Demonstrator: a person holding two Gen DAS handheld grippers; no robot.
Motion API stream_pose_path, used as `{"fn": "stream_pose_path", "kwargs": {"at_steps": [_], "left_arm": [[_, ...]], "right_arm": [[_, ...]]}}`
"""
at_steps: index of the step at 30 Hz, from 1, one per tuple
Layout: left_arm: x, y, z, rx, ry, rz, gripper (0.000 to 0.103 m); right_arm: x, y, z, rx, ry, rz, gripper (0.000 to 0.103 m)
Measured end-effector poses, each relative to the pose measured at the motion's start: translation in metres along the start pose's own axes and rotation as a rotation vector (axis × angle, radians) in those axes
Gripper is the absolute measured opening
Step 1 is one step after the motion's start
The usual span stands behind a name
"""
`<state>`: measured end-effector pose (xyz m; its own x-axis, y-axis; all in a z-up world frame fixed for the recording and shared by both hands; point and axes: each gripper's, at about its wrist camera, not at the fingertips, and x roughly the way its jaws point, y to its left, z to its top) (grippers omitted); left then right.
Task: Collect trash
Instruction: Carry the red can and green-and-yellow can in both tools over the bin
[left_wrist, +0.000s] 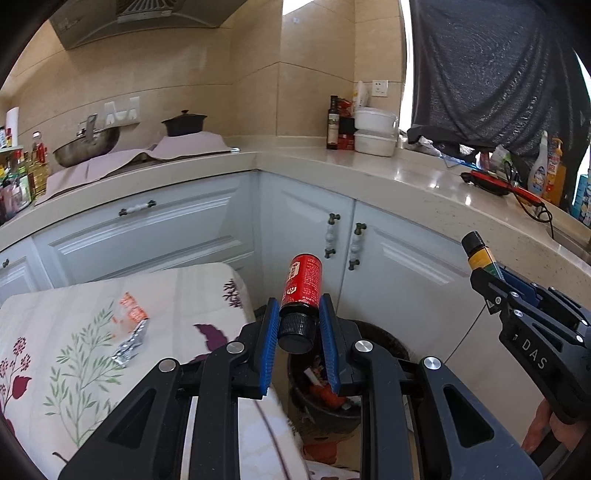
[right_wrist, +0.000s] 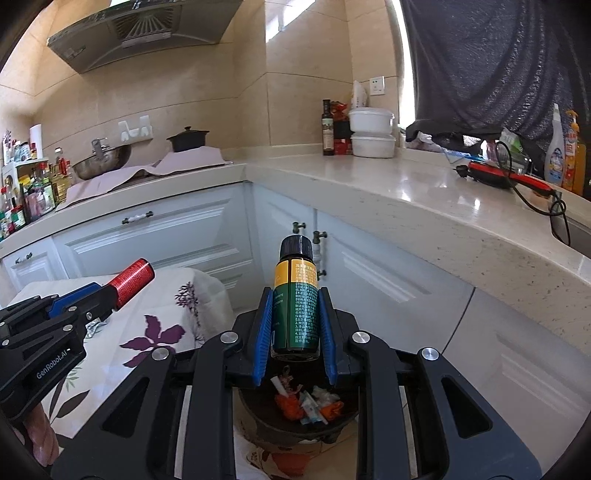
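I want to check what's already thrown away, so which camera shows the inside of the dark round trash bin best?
The right wrist view: the dark round trash bin lies open below the right gripper, showing orange and white scraps. The left wrist view shows the bin partly blocked by the left gripper.

L-shaped kitchen corner. Beige tiled walls, range hood top left. Pale stone countertop runs along the far wall and down the right side, white panelled cabinets with small dark handles below. Far left: wok and dark lidded pot on a cloth over the stove, bottles crowded at the left edge. Far corner: dark bottle, two stacked white containers, wall socket above. Right: dark curtain over a bright window, daylight glaring on the counter, cleaning bottles and a red corded appliance. Near left: table with floral cloth.
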<state>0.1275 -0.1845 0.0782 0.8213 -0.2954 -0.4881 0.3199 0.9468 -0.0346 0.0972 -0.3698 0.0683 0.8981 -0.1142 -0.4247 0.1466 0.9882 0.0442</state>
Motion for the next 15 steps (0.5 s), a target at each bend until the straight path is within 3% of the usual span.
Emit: {"fn": "stream_pose_path", "kwargs": {"at_steps": [15], "left_arm": [[0.054,-0.031,0.003,0.031,0.036,-0.015,0.023]], "right_arm": [[0.04,-0.028,-0.003,0.028,0.017,-0.02,0.023]]}}
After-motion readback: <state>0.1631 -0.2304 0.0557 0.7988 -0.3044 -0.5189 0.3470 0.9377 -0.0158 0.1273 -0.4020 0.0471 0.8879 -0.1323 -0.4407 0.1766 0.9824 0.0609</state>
